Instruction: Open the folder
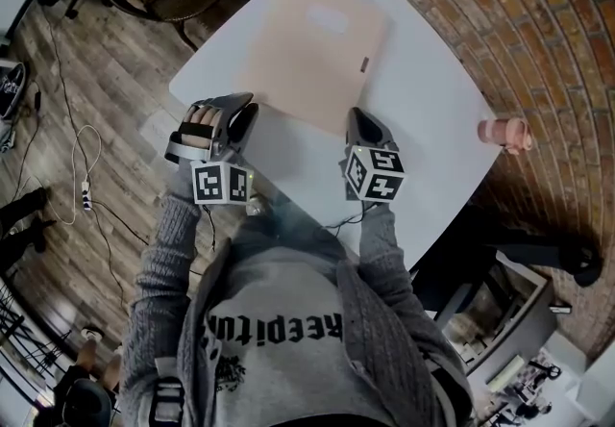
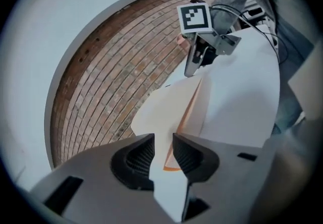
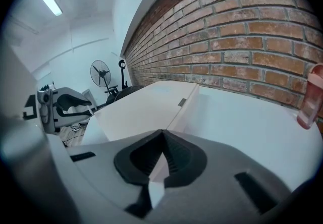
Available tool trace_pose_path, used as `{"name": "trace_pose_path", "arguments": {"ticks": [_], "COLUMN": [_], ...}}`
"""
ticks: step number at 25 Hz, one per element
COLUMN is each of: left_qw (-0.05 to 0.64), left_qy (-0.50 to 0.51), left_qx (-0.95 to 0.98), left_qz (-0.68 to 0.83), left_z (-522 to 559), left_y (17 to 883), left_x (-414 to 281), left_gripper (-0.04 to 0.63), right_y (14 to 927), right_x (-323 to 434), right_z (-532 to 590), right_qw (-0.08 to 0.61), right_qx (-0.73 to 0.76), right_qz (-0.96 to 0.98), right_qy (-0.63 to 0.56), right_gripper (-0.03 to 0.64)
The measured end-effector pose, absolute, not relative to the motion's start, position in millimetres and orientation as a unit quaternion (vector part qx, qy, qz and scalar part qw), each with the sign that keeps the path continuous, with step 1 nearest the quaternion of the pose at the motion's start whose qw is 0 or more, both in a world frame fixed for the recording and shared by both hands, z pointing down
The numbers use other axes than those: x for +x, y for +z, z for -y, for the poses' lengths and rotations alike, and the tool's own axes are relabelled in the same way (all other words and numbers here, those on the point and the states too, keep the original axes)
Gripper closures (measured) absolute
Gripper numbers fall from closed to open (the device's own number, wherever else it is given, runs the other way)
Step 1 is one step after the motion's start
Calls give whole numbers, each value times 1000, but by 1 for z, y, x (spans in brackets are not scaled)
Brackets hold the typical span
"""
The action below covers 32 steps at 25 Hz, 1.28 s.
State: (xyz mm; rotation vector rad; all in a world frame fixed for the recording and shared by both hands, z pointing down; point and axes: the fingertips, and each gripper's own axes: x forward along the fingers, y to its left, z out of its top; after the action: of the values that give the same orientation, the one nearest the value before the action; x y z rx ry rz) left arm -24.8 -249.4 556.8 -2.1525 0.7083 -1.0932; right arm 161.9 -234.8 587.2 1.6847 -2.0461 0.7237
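Closest to the head camera is my grey sweatshirt (image 1: 279, 358) with the open grey cardigan (image 1: 168, 262) over it. Beyond it stands the white table (image 1: 432, 98), the biggest thing in front of me, and a brick wall (image 3: 252, 31) runs along its far side.

On the table lies the beige folder (image 1: 307, 50), flat, in the far left part of the top. Its near edge is turned to me, and both my tools are at this edge, one at each corner.

My left gripper (image 1: 242, 117) is at the near left corner. Its jaws stand apart with a narrow gap. In the left gripper view the corner of the folder, with an orange edge, shows in this gap, nearer to the right pad. I see no clamping there. My left hand (image 1: 200, 122) is around the handle.

My right gripper (image 1: 357, 122) is at the near right corner. In the right gripper view its jaws are closed, the tips meet, and a thin pale piece of the folder is pinched between them.

A pink bottle (image 1: 504, 134) stands on the right side of the table, close to the wall and well apart from the folder.

Smallest is a dark tab (image 1: 364, 64) on the right edge of the folder.
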Motion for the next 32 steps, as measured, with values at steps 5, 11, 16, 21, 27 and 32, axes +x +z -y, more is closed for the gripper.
{"name": "trace_pose_path", "arguments": {"ticks": [5,11,16,21,27,32], "left_qw": [355,375,374,389,391,309], "left_qy": [-442,-463,-448,-449,-468,-477], "left_qx": [-786,-771,-777,-774,-761,-784], "left_qz": [-247,-225,-236,-220,-220,-250], "left_z": [251,253,255,254,259,263], "left_y": [566,576,571,571,573,578], "left_x": [-21,-15,-11,4,13,15], "left_gripper": [492,492,492,492,494,551], "right_y": [587,587,587,587,587,588], "right_x": [160,159,158,158,157,157], "right_z": [235,235,236,235,237,237], "right_qw": [197,199,202,208,211,209], "right_qx": [600,596,594,588,586,583], "right_qz": [731,734,736,739,741,743], "right_qy": [258,258,255,253,249,253], "right_gripper": [613,612,614,614,614,614]}}
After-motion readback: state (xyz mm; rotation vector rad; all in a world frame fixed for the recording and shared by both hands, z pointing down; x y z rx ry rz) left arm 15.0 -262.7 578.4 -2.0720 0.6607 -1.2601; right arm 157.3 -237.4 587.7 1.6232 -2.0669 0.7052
